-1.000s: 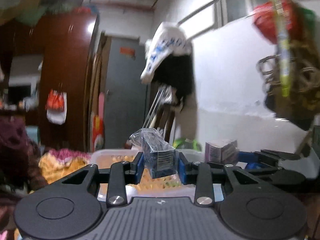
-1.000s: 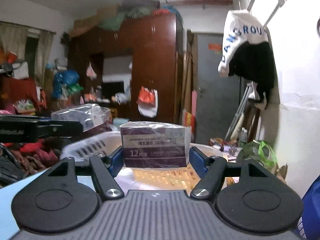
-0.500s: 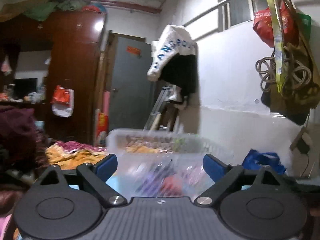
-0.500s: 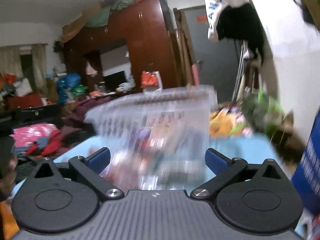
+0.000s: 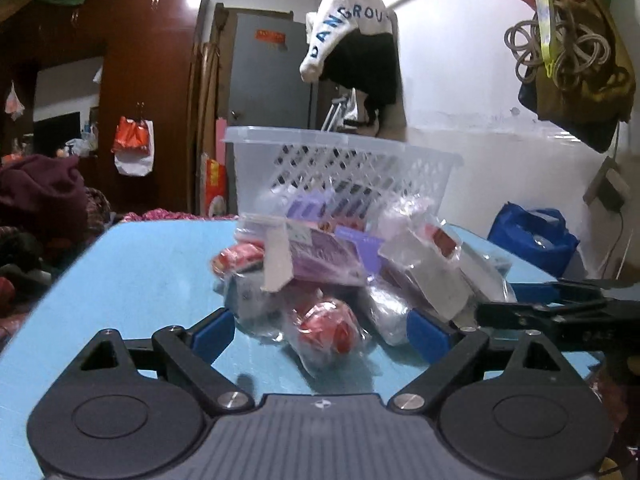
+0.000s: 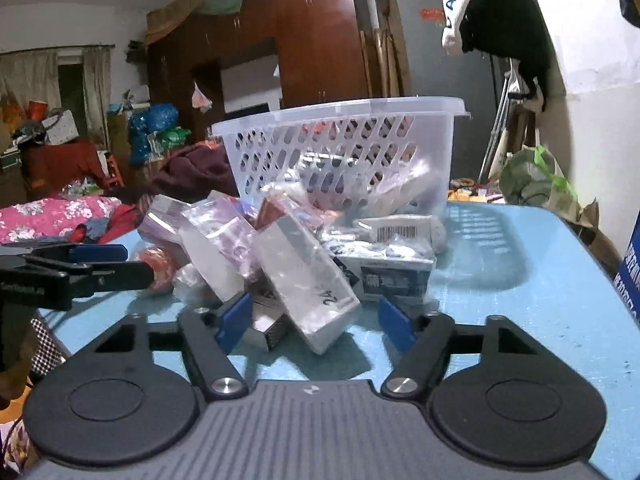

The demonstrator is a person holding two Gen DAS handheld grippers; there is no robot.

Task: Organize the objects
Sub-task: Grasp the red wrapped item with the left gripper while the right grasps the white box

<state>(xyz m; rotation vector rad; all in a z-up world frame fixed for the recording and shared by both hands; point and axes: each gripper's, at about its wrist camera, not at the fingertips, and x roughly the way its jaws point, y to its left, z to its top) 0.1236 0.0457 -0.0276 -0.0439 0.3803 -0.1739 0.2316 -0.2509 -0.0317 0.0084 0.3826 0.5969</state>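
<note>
Wrapped boxes (image 6: 304, 276) heaped at centre frame on the blue counter (image 6: 520, 304), directly before the perforated plastic basket (image 6: 340, 152) at upper centre. In the right wrist view, right gripper (image 6: 312, 318) at lower centre, jaws closing around the near end of a tilted grey box marked with numerals; pads not yet seen pressing on it. In the left wrist view, left gripper (image 5: 320, 330) at lower centre, jaws spread wide and holding nothing, a red-contents pouch (image 5: 332, 326) lying between the tips without contact.

Handling, judged: boxes light and fairly stiff, but sheathed in glossy film, hence probably slippery; pouches soft and likely to deform. Best taken across the short width of a box, on its flat faces and away from loose film flaps, which could slide or tear. Heap loosely stacked, so neighbours likely to shift on lifting any one item.

Edges and room: counter's rounded near corners visible at lower left and lower right of the right wrist view; bare surface open to the right of the heap, little to the left, where the opposite gripper's fingers (image 6: 80, 268) entered at mid-left. Basket rim high above the heap, demanding a clear lift before any transfer. Blue bag (image 5: 532, 240) at right of the left wrist view, beyond the counter edge.
</note>
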